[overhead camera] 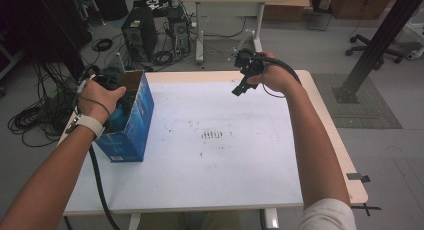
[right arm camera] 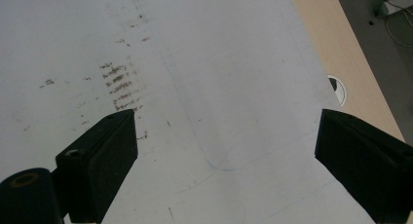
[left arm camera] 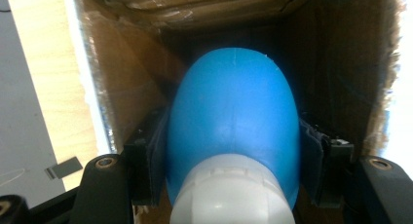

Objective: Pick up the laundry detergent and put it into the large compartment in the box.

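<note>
- Blue bottle (left arm camera: 233, 121) with a white cap is sitting clamped in the left gripper (left arm camera: 234, 156) inside the cardboard box (overhead camera: 131, 121)
- Right gripper (right arm camera: 226, 160) is hovering over the table (right arm camera: 204, 63), jaws standing wide apart

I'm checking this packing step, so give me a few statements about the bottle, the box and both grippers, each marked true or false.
1. The left gripper is clamped on a blue bottle with a white cap. True.
2. The bottle is being held over the bare table top, away from the box. False: it sits inside the open top of the blue cardboard box, between its brown inner walls.
3. The right gripper holds a second bottle. False: its jaws stand wide apart with nothing between them.
4. The right gripper is above the white table sheet. True.
5. The box stands near the table's left edge. True.
</note>
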The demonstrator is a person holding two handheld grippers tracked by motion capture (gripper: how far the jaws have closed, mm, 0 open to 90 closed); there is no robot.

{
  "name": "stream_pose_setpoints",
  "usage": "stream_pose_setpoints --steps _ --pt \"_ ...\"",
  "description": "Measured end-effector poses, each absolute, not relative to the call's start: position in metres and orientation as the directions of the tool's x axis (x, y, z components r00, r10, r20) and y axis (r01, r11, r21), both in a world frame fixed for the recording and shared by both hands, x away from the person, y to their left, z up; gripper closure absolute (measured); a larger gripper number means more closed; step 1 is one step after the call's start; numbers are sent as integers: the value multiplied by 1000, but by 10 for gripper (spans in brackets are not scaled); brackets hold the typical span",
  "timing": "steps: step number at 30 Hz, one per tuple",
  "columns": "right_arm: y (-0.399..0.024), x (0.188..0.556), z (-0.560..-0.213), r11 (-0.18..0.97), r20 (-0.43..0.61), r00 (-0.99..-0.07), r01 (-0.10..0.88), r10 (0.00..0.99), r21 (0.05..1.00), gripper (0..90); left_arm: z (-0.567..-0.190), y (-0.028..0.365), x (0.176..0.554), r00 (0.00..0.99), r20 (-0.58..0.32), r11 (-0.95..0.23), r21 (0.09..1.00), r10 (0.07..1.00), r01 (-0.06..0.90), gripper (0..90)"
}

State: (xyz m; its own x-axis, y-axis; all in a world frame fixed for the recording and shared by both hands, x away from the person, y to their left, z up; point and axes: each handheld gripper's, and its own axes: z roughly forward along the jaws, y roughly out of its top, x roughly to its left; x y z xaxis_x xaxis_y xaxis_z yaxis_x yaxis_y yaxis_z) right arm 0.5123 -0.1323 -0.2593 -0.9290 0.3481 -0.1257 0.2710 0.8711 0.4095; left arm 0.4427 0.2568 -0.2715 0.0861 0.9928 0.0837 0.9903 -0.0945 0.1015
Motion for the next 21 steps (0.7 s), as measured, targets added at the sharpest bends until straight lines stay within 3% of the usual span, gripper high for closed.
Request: stream_pose_setpoints --steps 21 --pt "-137 512 -260 870 -122 -928 276 352 408 85 -277 261 451 94 54 -98 76 994 992 354"
